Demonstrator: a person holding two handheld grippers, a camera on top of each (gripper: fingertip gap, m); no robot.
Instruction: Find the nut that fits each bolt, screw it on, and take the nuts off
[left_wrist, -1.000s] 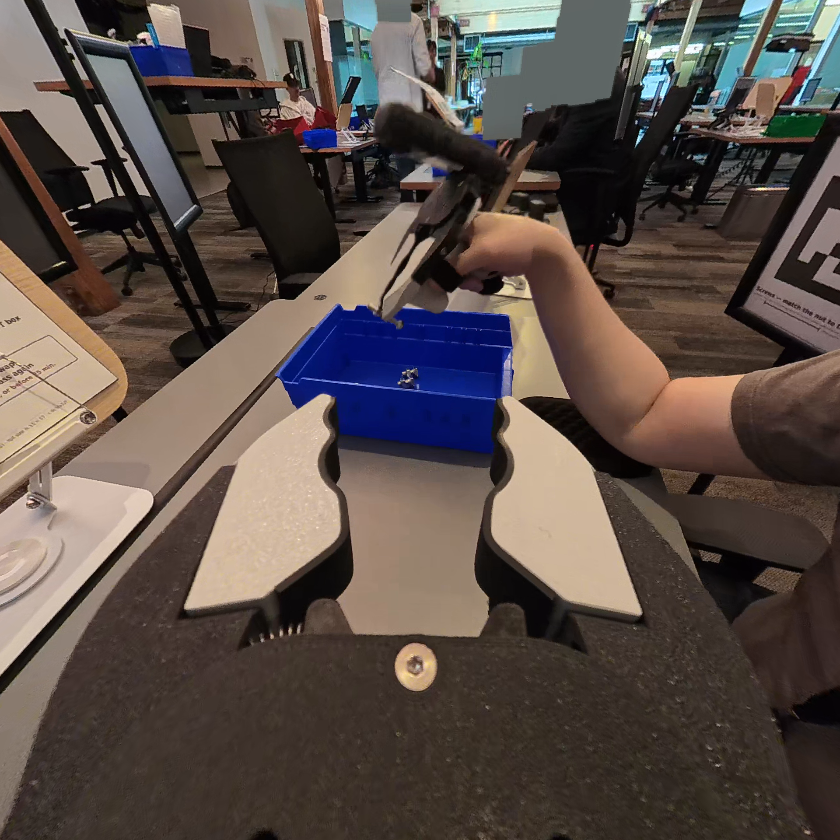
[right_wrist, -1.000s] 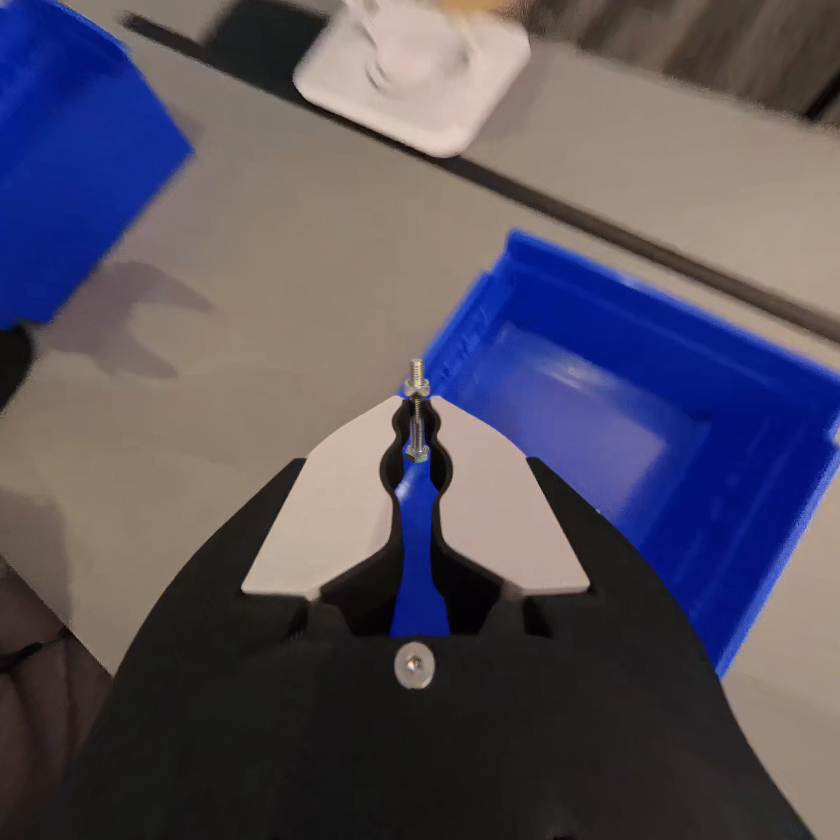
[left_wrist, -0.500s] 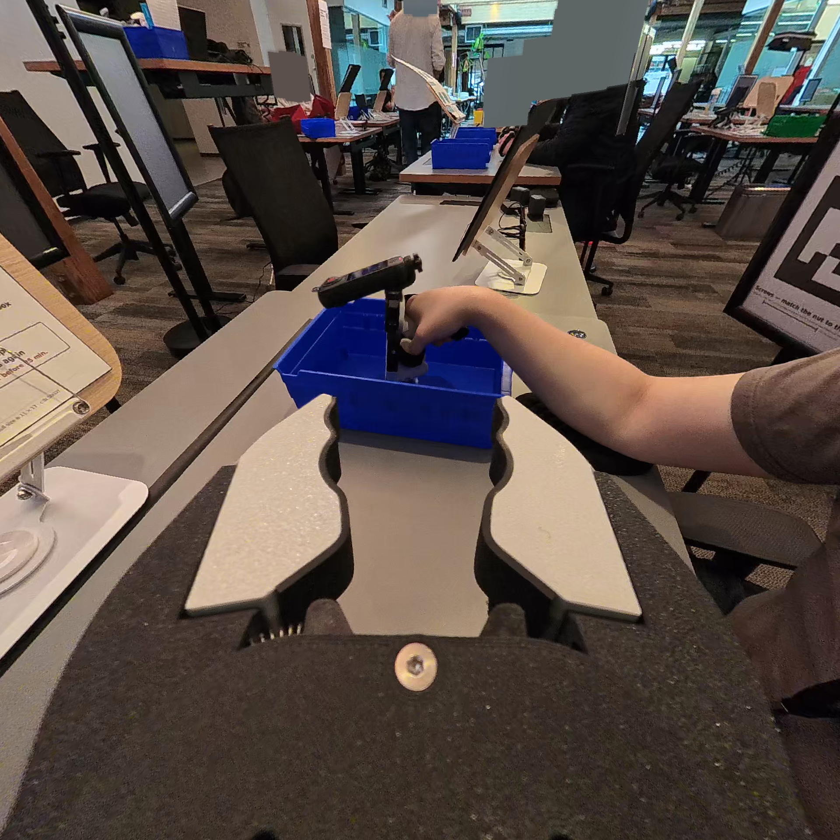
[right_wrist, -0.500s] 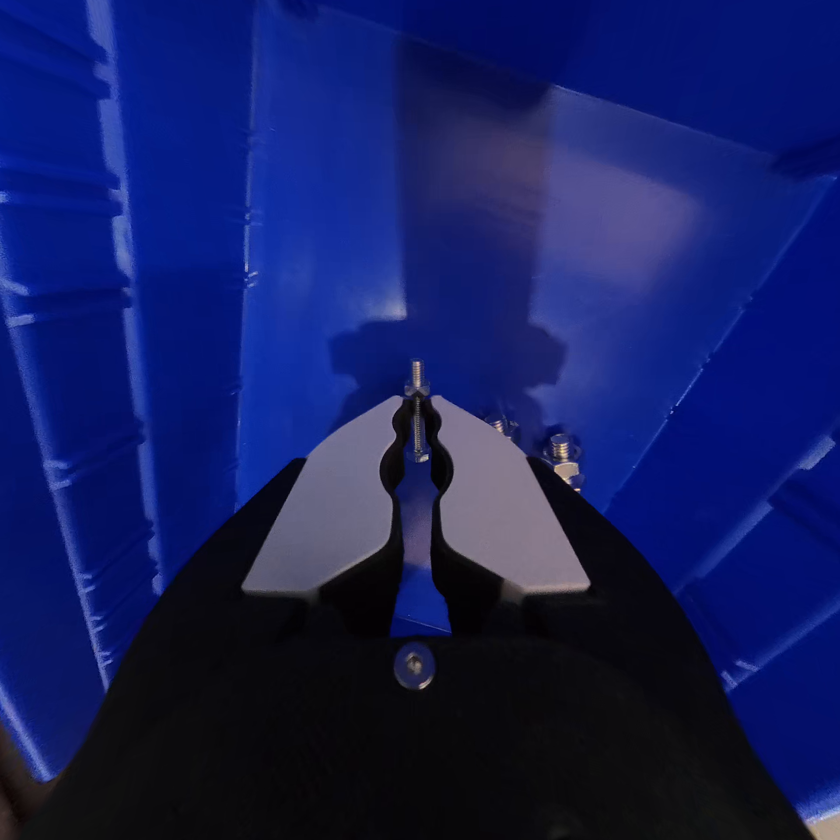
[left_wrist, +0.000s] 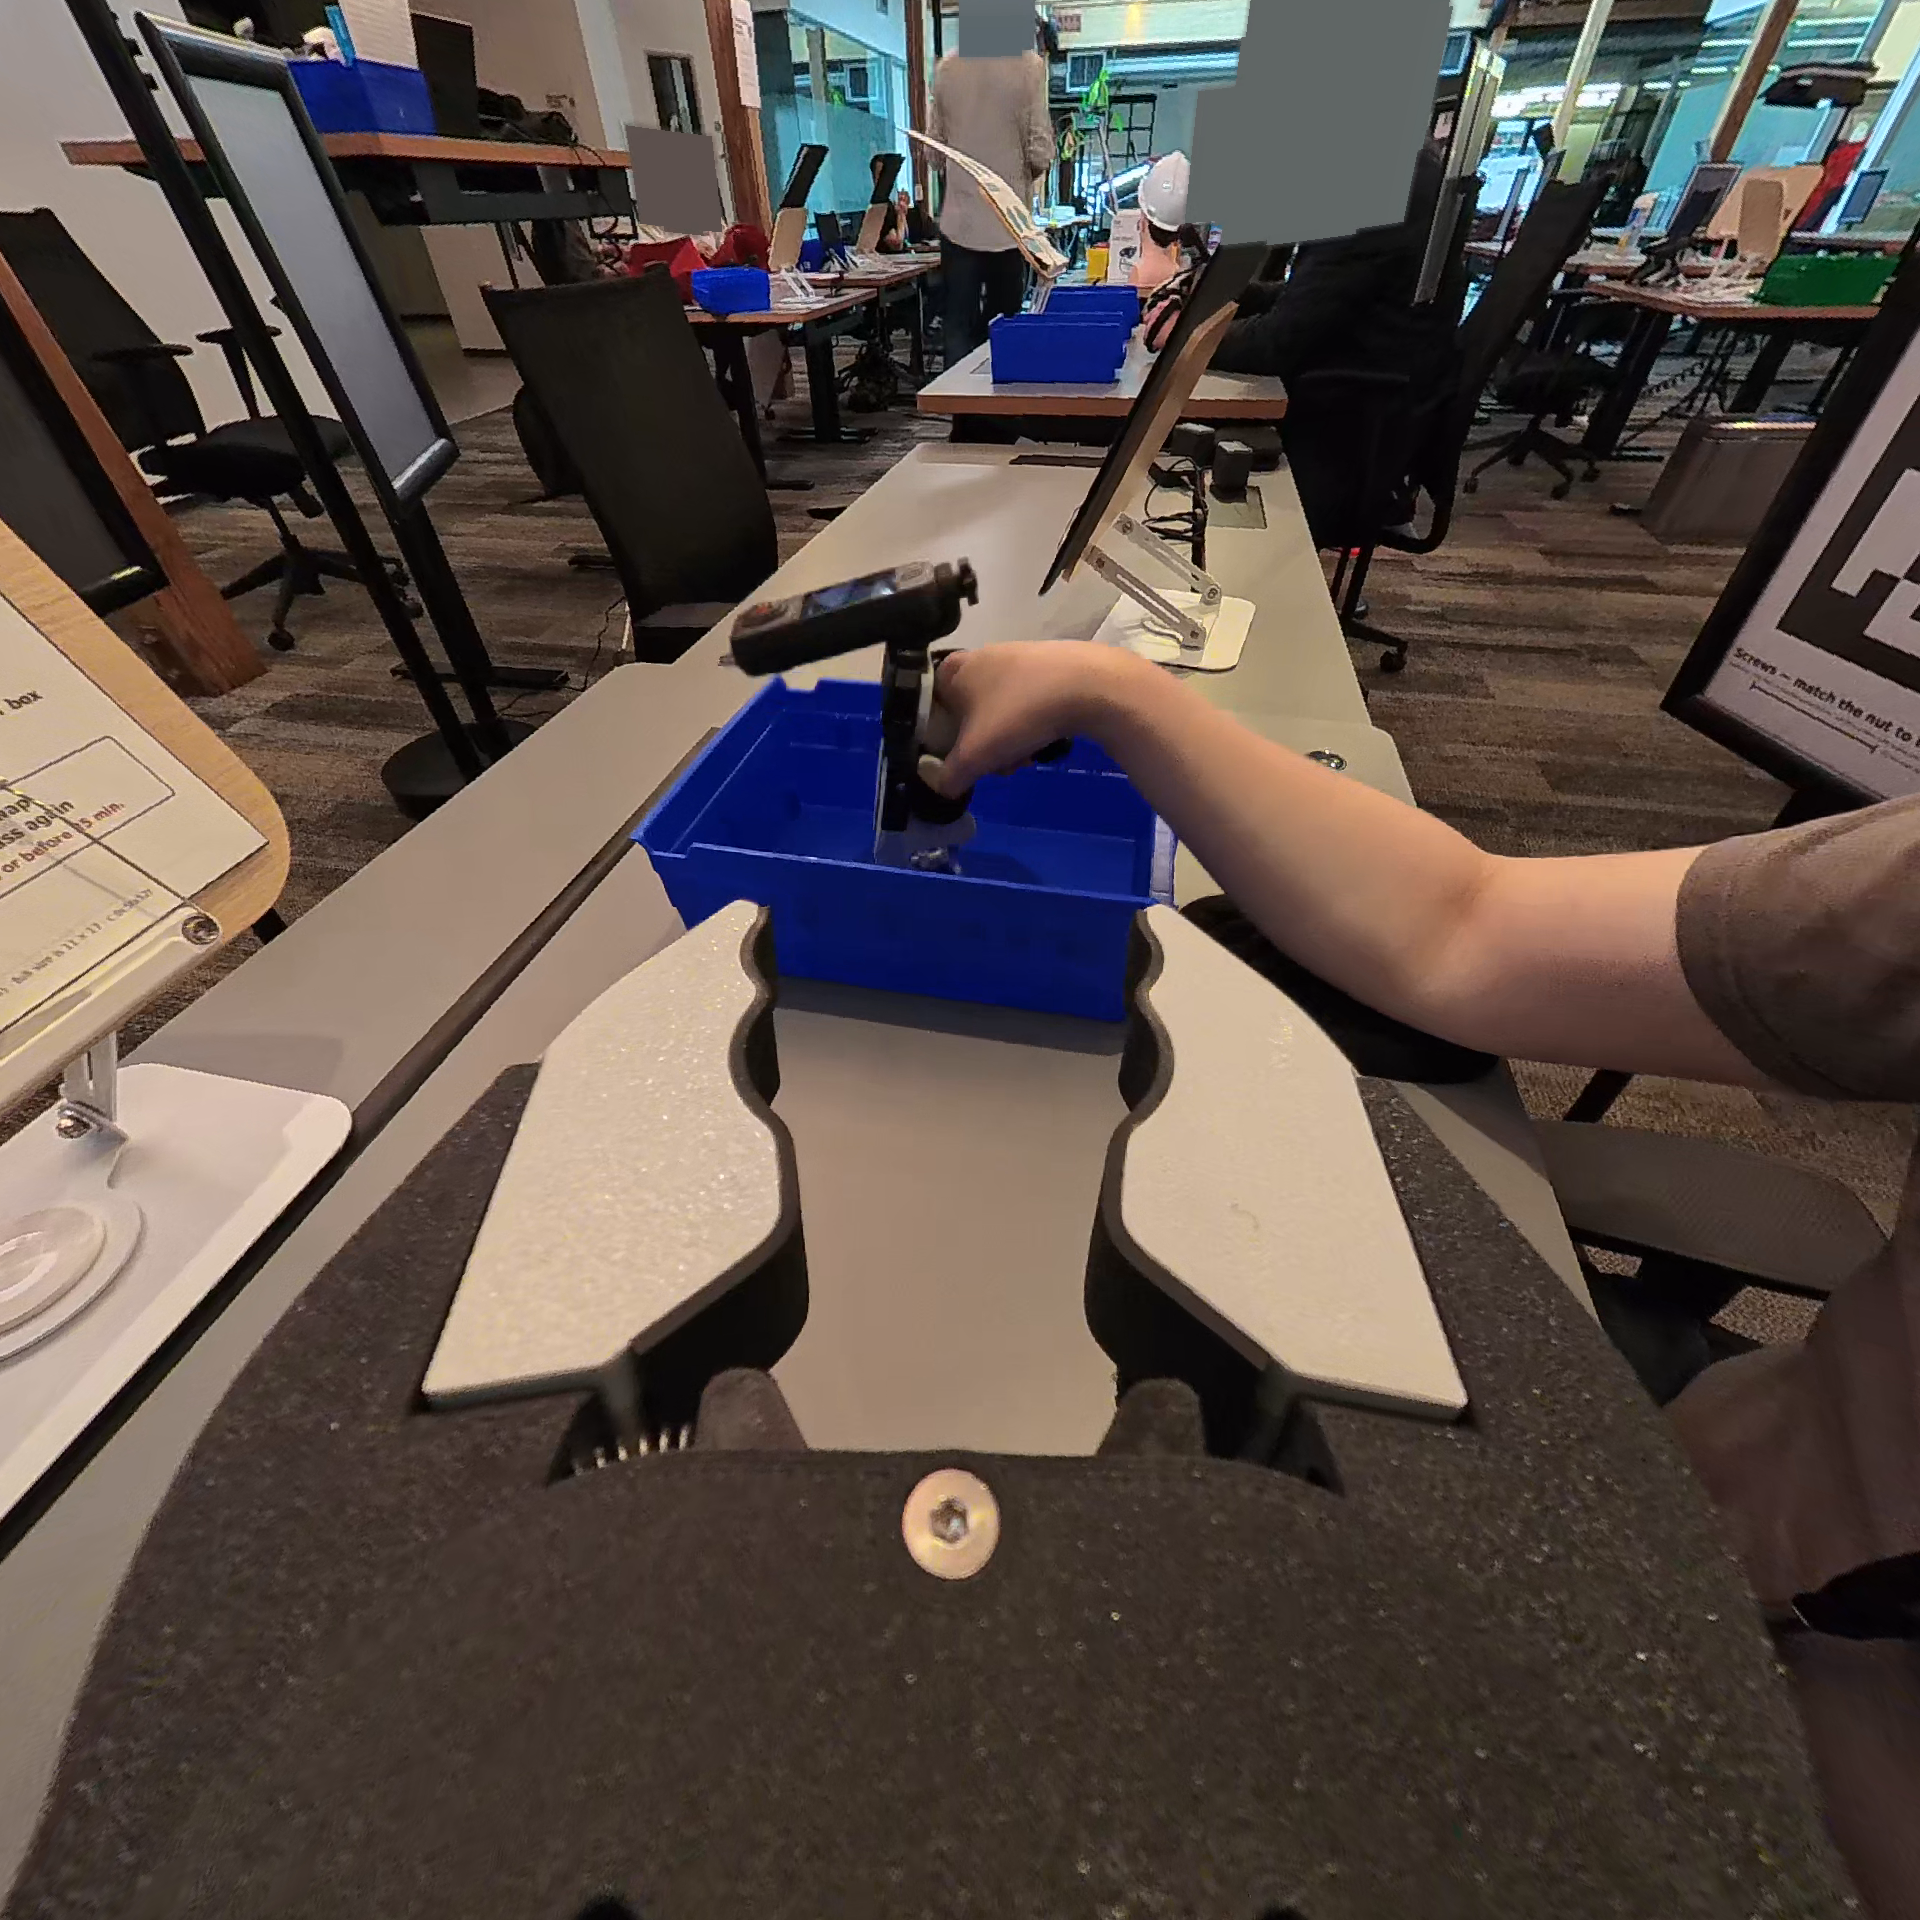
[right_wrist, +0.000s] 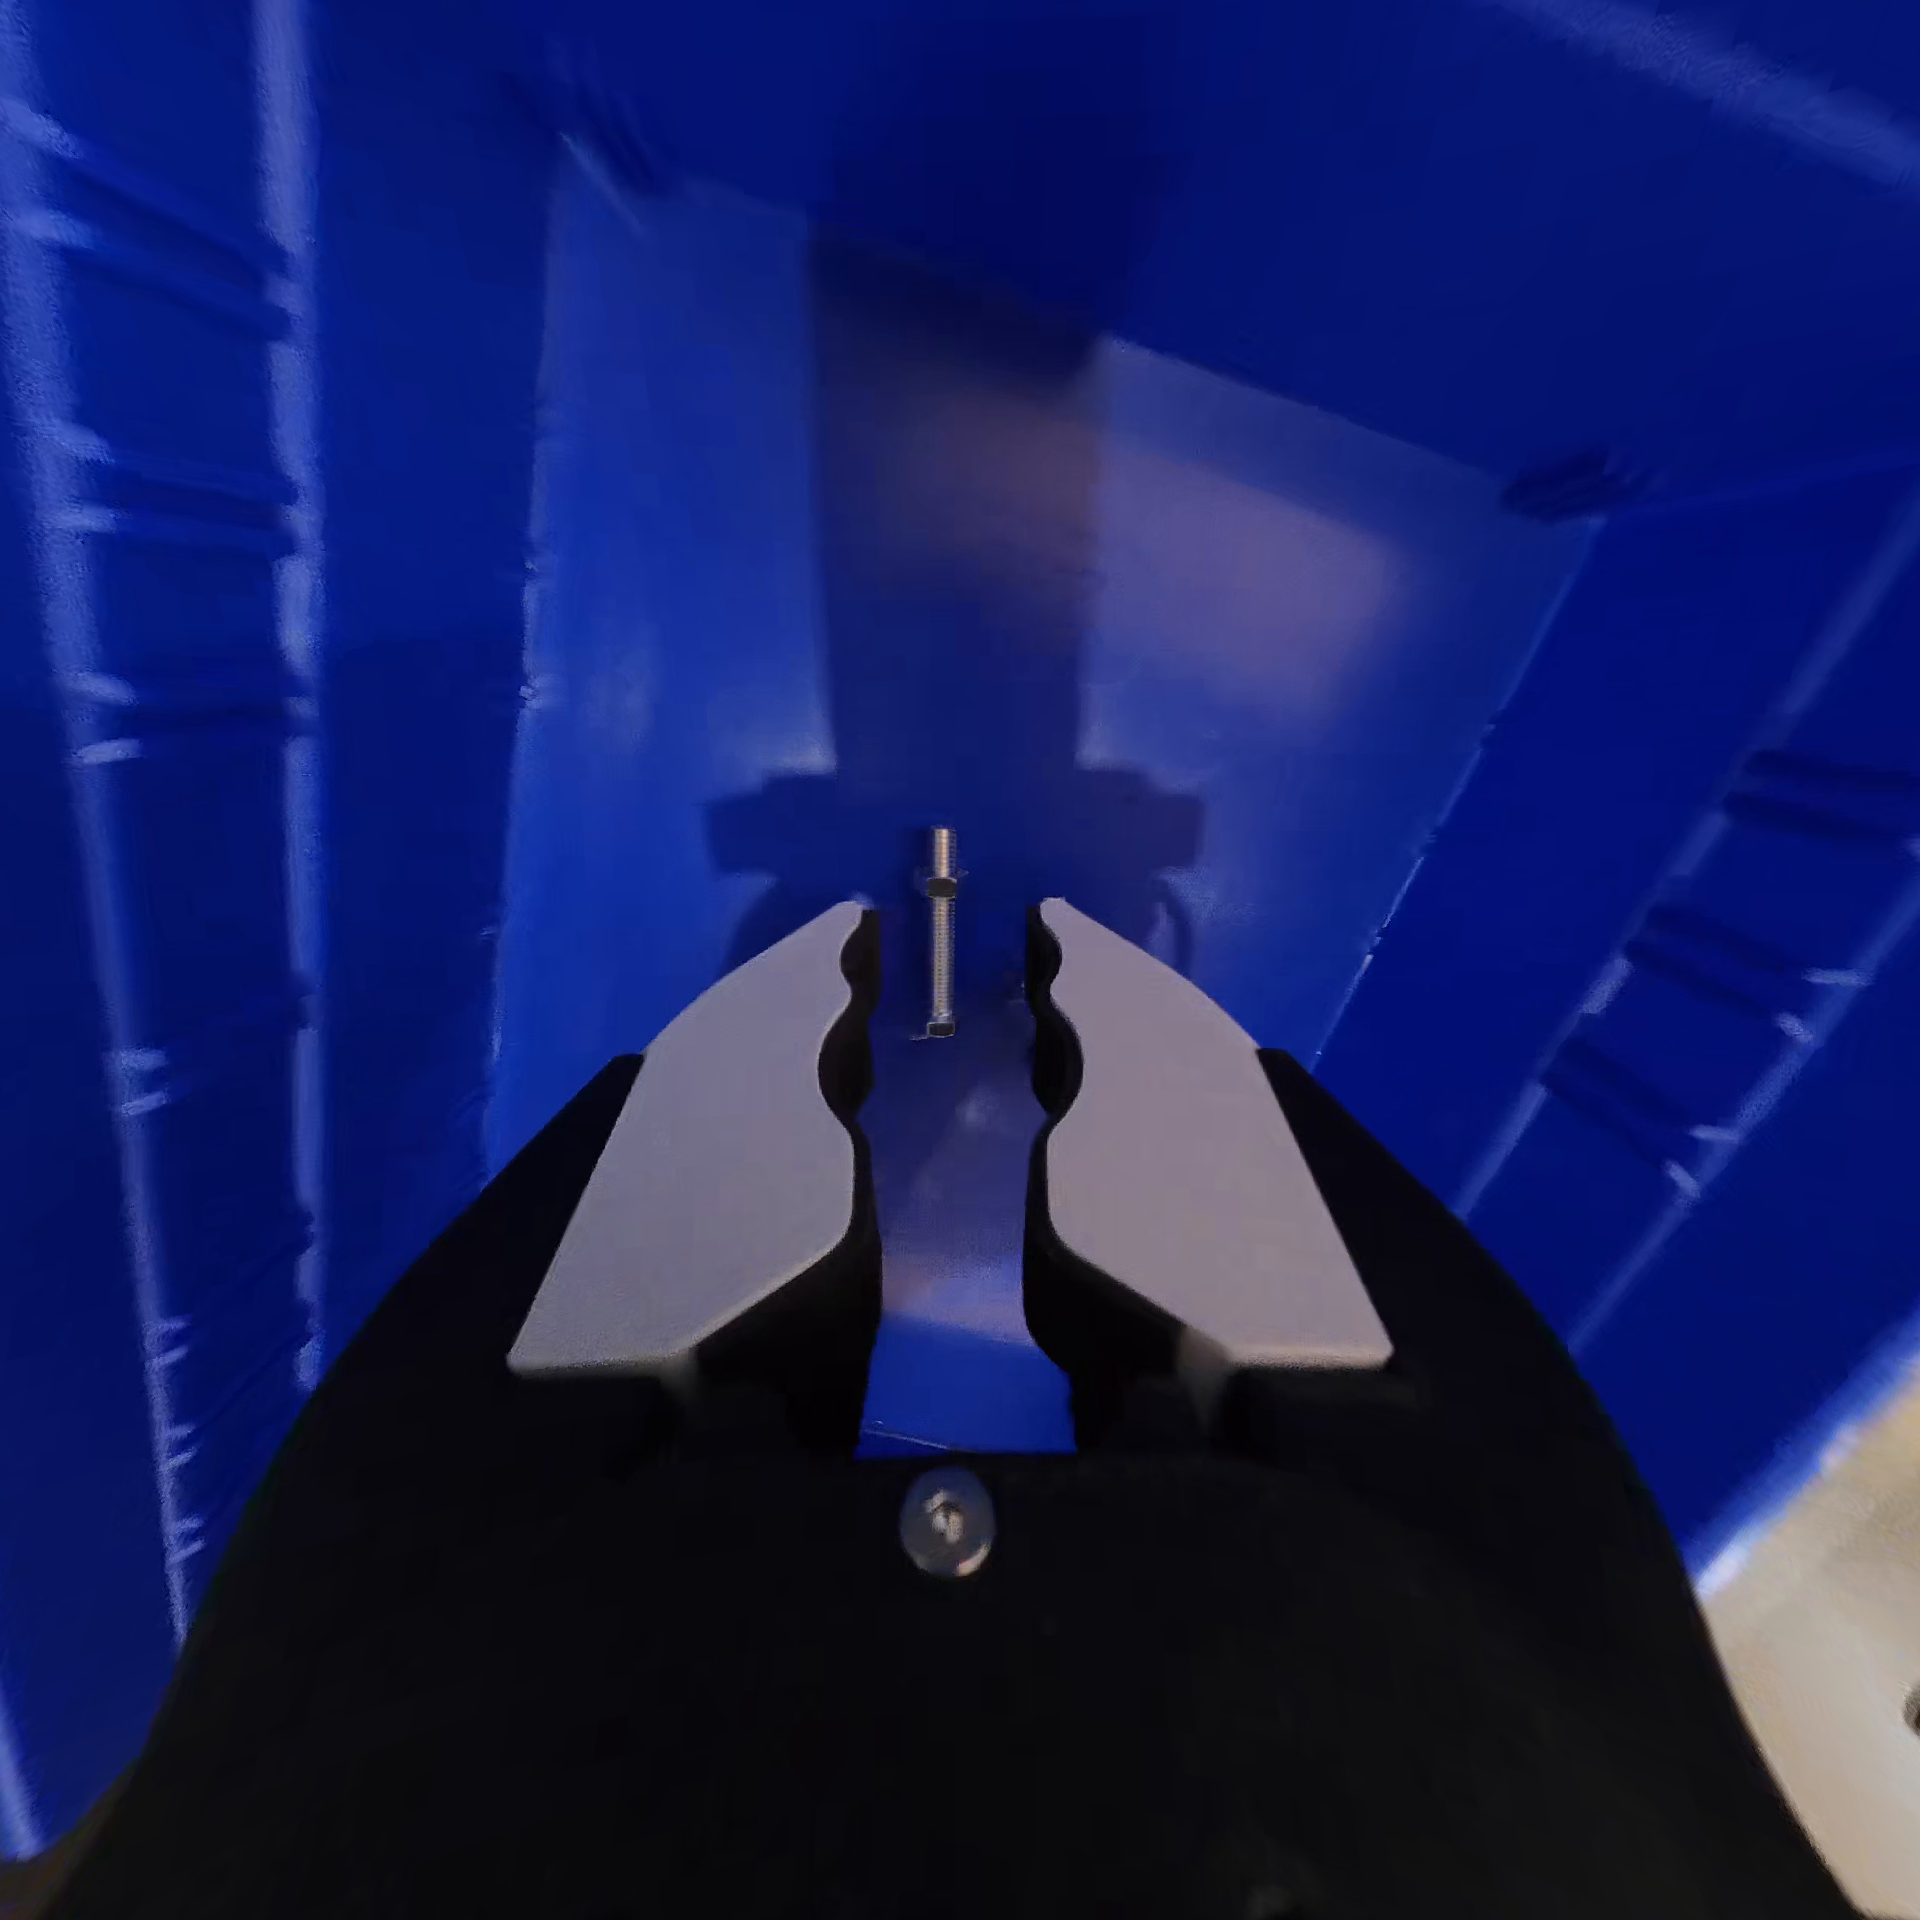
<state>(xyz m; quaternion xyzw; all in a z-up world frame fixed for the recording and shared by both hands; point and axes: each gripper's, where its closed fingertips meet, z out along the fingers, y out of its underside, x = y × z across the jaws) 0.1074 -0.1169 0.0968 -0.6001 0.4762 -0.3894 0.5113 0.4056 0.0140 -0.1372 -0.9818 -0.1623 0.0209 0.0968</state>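
In the right wrist view my right gripper (right_wrist: 951, 914) is open inside the blue bin (right_wrist: 416, 623). A thin silver bolt with a nut on it (right_wrist: 941, 935) lies between the pads on the bin floor, and neither pad touches it. In the left wrist view my left gripper (left_wrist: 951, 925) is open and empty above the grey table (left_wrist: 935, 1195), just in front of the blue bin (left_wrist: 935, 945). There the right gripper (left_wrist: 914, 821) reaches down into the bin, held by a hand (left_wrist: 1018, 707), with small metal parts (left_wrist: 935, 858) at its tips.
A white stand base (left_wrist: 156, 1195) with a sign board (left_wrist: 94, 790) stands at the left. Another sign stand (left_wrist: 1164, 613) stands on the table behind the bin. A framed board (left_wrist: 1829, 623) stands at the right. Office chairs and desks fill the background. The grippers' ends are close to 40 cm from one another.
The right gripper carried the bolt with its nut down into the blue bin, then opened its jaws and let it go onto the bin floor. The left gripper has stayed in place.
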